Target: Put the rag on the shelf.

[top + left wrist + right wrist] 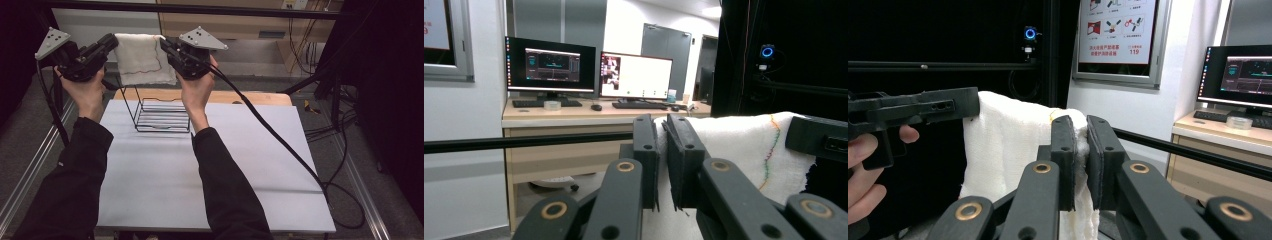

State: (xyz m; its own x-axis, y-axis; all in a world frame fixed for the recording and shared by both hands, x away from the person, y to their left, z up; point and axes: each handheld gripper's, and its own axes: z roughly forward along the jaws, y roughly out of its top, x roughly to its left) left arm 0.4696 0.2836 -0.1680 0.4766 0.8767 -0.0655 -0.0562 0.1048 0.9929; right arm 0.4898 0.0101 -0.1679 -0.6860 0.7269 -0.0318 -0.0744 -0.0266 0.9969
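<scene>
White cloth [142, 57] with a wavy coloured stitch line near its edge is held up in the air at the upper left of the high view, stretched between the two grippers and hanging down from them. Its upper left corner is clamped by the left gripper [111, 41], and its upper right corner by the right gripper [165, 44]. In the left gripper view the cloth [744, 150] is seen pinched between the two black jaws at the centre of the frame, with the fabric spreading away to the right, where the other gripper is met at the right edge. In the right gripper view the cloth [1008, 145] is likewise squeezed tight between the jaws and drapes to the left, towards the other gripper and the fingers wrapped around it.

Below the cloth, a black wire rack [157, 115] is seen standing on the white table [200, 175], near the table's far edge; the cloth is held well above it, and whether its lower hem reaches the rack's top wire cannot be judged for certain. Both forearms in dark sleeves are raised from the bottom of the high view.
</scene>
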